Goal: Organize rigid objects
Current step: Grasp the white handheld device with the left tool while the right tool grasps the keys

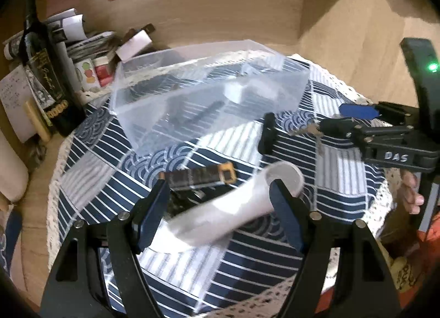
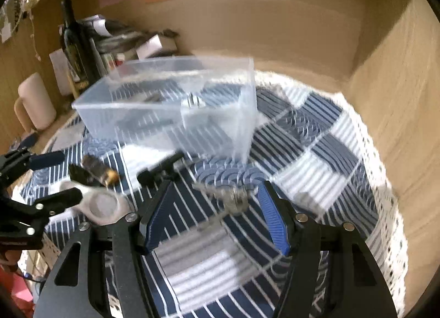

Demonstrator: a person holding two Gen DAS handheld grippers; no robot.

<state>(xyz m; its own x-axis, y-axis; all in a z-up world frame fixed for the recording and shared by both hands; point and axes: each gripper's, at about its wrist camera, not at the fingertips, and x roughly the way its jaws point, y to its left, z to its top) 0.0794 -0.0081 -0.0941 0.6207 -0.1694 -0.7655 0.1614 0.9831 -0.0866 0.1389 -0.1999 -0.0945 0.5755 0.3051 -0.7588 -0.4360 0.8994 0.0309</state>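
A clear plastic box stands on the patterned cloth; it also shows in the right wrist view with small items inside. My left gripper is open, its fingers either side of a white spoon-like scoop lying on the cloth. A dark bar with a yellow end lies just beyond it. My right gripper is open over a bunch of keys on the cloth. In the left wrist view the right gripper sits at the right, by the keys.
A dark wine bottle, papers and small cartons stand at the back left against the wooden wall. A pale mug stands left of the box. A black clip-like item lies in front of the box. The cloth's lace edge runs on the right.
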